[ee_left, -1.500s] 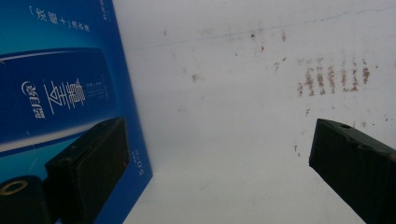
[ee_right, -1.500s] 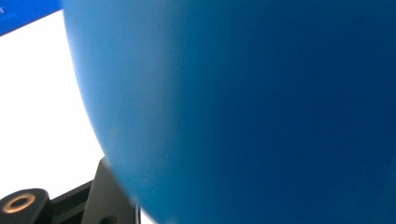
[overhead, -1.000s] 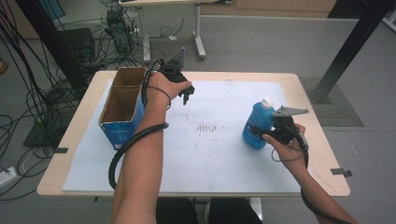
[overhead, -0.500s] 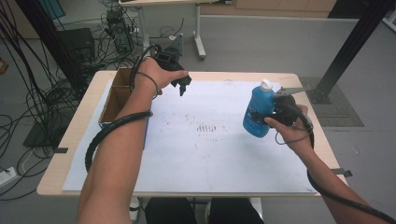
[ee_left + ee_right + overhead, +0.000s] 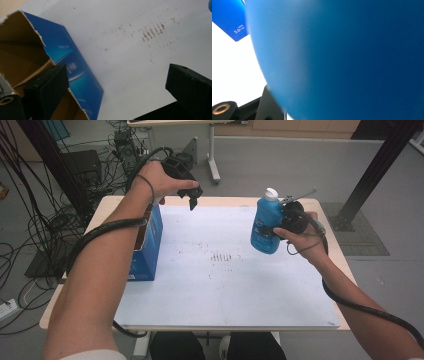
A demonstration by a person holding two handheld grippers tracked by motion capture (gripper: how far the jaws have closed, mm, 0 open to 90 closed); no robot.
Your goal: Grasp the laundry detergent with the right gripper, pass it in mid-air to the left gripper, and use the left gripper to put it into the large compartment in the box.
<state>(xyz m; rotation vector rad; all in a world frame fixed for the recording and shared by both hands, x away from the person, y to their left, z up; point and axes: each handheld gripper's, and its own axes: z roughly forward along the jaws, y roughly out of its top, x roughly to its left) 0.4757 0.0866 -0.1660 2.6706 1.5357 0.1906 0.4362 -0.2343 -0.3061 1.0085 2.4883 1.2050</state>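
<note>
A blue bottle (image 5: 266, 222) with a white cap is lifted off the table, and my right gripper (image 5: 285, 220) is shut on its side. Up close in the right gripper view the bottle's blue wall (image 5: 347, 57) blocks nearly everything. An open blue cardboard box (image 5: 148, 240) stands at the table's left edge, with its brown inside (image 5: 20, 57) seen in the left gripper view. My left gripper (image 5: 192, 195) hangs high over the table's back left, above the box, open with nothing between its jaws (image 5: 117, 92).
A white sheet (image 5: 225, 280) with small brown marks covers the tabletop. Cables and equipment lie on the floor behind and to the left. A black post stands on the floor at the right.
The right gripper has lifted the bottle off the table and carried it up and toward the centre. The left gripper has risen and drawn back over the box.
</note>
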